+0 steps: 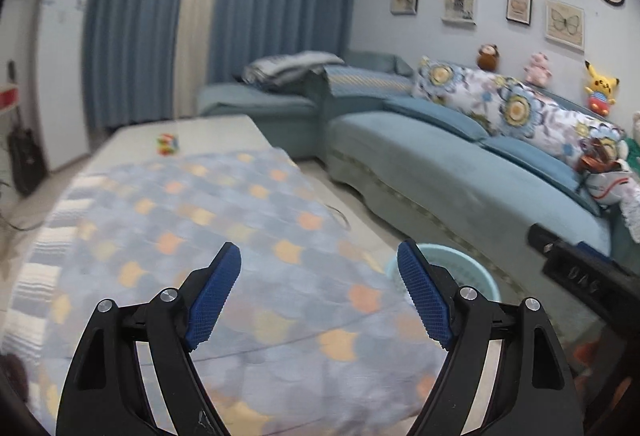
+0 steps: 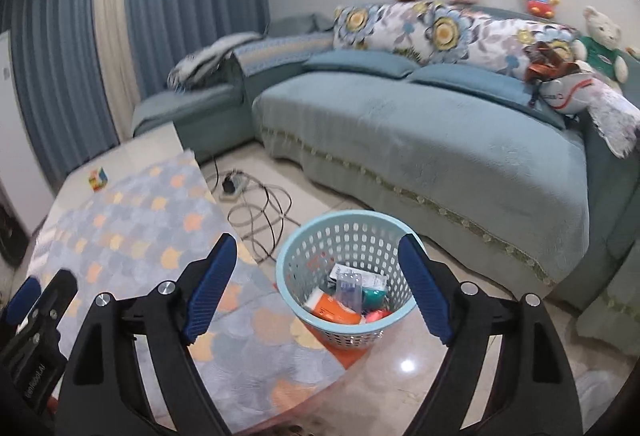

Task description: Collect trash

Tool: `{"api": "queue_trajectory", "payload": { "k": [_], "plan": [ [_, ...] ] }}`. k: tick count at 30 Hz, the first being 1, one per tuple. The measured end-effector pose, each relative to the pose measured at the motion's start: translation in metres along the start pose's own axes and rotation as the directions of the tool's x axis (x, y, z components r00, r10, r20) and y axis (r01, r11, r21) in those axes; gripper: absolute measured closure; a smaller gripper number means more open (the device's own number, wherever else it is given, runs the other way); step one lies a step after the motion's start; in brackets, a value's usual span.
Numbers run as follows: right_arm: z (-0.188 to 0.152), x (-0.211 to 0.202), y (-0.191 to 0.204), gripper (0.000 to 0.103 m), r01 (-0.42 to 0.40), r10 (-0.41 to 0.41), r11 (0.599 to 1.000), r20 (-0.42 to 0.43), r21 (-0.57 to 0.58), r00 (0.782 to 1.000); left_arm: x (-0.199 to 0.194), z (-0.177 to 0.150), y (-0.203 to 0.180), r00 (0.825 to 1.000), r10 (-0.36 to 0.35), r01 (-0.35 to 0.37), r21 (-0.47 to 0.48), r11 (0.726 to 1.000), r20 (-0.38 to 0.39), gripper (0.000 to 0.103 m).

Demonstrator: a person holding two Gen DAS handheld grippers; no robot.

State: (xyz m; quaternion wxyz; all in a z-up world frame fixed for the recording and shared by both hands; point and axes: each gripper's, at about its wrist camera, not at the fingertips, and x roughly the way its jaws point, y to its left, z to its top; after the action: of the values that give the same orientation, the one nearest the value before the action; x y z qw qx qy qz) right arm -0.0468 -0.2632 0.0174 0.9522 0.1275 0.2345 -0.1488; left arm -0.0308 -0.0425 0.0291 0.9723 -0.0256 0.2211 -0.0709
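A pale blue perforated trash basket (image 2: 316,244) stands on the floor beside the table and holds several pieces of trash (image 2: 346,296): an orange box, a clear wrapper, a teal packet. My right gripper (image 2: 320,264) hangs open above and in front of it, nothing between its blue pads. In the left wrist view my left gripper (image 1: 320,268) is open and empty over the patterned tablecloth (image 1: 180,220); the basket's rim (image 1: 480,268) shows past its right finger. Each gripper appears at the edge of the other's view: the right gripper (image 1: 580,268), the left gripper (image 2: 36,300).
A coloured puzzle cube (image 2: 98,179) lies at the table's far end. A blue sofa (image 2: 420,140) with floral pillows and plush toys runs along the wall. Cables and a power strip (image 2: 248,196) lie on the tiled floor between table and sofa. Curtains hang behind.
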Motion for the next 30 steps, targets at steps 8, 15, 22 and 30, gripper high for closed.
{"api": "queue_trajectory", "payload": {
  "k": [8,15,22,30],
  "plan": [
    [-0.028,-0.029,0.031,0.019,0.083,-0.07,0.995,0.192,-0.061,0.979,-0.018,-0.016,0.012,0.995,0.048,-0.047,-0.014,0.999,0.083,0.011],
    [-0.036,-0.025,0.055,0.014,0.102,-0.061,0.983,0.251,-0.151,0.966,-0.003,-0.018,0.008,0.996,0.056,-0.056,0.0,0.998,0.068,0.011],
    [-0.035,-0.011,0.05,0.014,0.08,-0.055,0.989,0.196,-0.124,0.979,-0.002,-0.018,0.015,0.993,0.096,-0.093,-0.042,0.995,0.07,0.011],
    [-0.035,-0.005,0.047,0.014,0.082,-0.062,0.99,0.166,-0.118,0.984,-0.006,-0.018,0.015,0.989,0.126,-0.123,-0.037,0.992,0.077,0.011]
  ]
}}
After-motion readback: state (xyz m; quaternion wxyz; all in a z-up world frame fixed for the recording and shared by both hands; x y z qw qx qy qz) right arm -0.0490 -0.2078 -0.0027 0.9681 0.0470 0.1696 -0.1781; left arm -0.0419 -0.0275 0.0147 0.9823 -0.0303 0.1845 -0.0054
